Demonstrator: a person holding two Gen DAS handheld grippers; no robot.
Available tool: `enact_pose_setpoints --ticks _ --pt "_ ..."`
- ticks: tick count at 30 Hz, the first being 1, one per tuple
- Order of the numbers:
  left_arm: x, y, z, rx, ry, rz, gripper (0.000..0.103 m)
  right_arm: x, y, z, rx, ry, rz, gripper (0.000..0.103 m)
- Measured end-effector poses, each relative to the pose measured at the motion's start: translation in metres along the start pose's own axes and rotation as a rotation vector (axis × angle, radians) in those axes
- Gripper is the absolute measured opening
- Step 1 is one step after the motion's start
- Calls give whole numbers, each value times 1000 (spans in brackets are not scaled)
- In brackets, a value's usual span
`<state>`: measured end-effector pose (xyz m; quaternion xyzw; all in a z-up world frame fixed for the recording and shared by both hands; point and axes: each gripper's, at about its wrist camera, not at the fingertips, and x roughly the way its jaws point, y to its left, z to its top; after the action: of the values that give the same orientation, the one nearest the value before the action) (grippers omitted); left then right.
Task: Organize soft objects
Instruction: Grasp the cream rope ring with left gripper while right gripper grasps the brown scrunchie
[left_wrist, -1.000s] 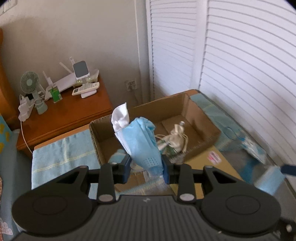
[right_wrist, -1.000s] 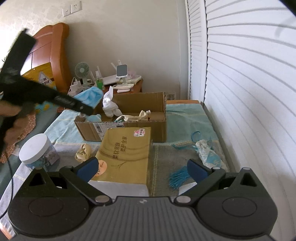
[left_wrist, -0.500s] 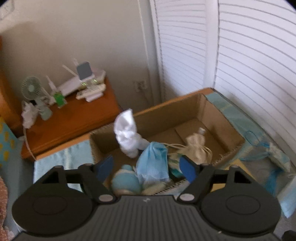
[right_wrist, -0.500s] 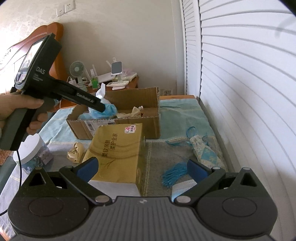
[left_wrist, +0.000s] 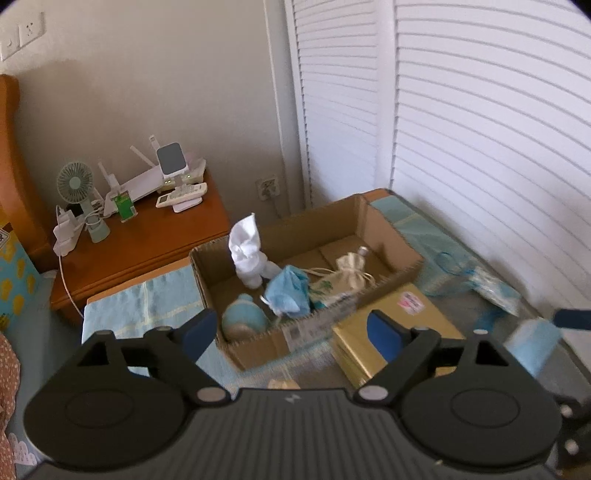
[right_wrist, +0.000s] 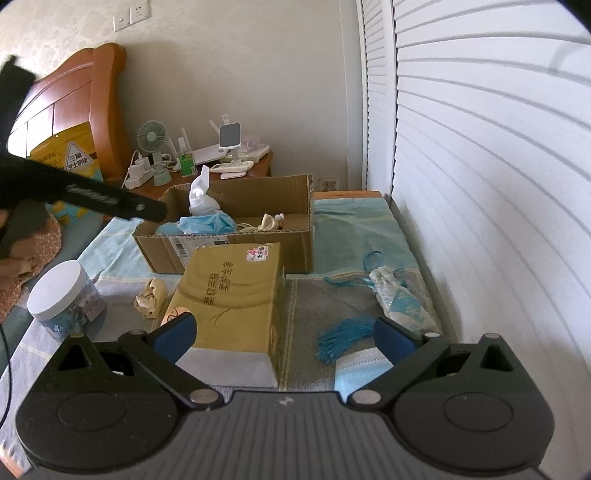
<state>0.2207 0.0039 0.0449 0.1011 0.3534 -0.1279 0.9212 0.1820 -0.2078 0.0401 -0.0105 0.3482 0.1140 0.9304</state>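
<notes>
Left wrist view: the left gripper (left_wrist: 290, 334) hangs above the near wall of the cardboard box (left_wrist: 388, 236), its blue-padded jaws opening wide with nothing between them. Inside the box, a crumpled blue face mask (left_wrist: 288, 290) lies loose against the near wall, clear of both pads. Beside the mask in the box stand a white cloth bundle (left_wrist: 247, 254) toward the far left corner, a round pale-blue soft toy (left_wrist: 243, 319) at the near left corner, and a cream drawstring pouch (left_wrist: 351, 271) toward the right.

Just outside the box's near right corner lies a yellow tissue pack (right_wrist: 236, 295). From the right wrist view, the right gripper (right_wrist: 284, 336) hovers over the near end of that pack, jaws spread wide and empty. Another blue face mask (right_wrist: 354, 371) lies on the bed cover by its right pad, next to a teal tassel (right_wrist: 343, 336) and a patterned blue pouch (right_wrist: 399, 299). Left of the tissue pack sit a beige crumpled cloth (right_wrist: 151, 297) and a white-lidded jar (right_wrist: 61, 295).
</notes>
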Motion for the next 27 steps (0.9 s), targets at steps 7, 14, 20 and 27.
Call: enact_pose_setpoints --ticks 7,14,20,27 --pt "-37 -14 -34 -32 -19 -49 90 -10 3 -12 -32 11 -30 103" --pt "-49 -40 -77 -20 -7 -92 90 -14 -7 -34 -33 48 -75 103" --pt "-44 -59 -105 5 27 -148 90 -10 -22 -51 -23 86 -128 103" --pt "-34 -84 -123 69 55 -233 90 -1 -37 -61 -5 106 -171 103"
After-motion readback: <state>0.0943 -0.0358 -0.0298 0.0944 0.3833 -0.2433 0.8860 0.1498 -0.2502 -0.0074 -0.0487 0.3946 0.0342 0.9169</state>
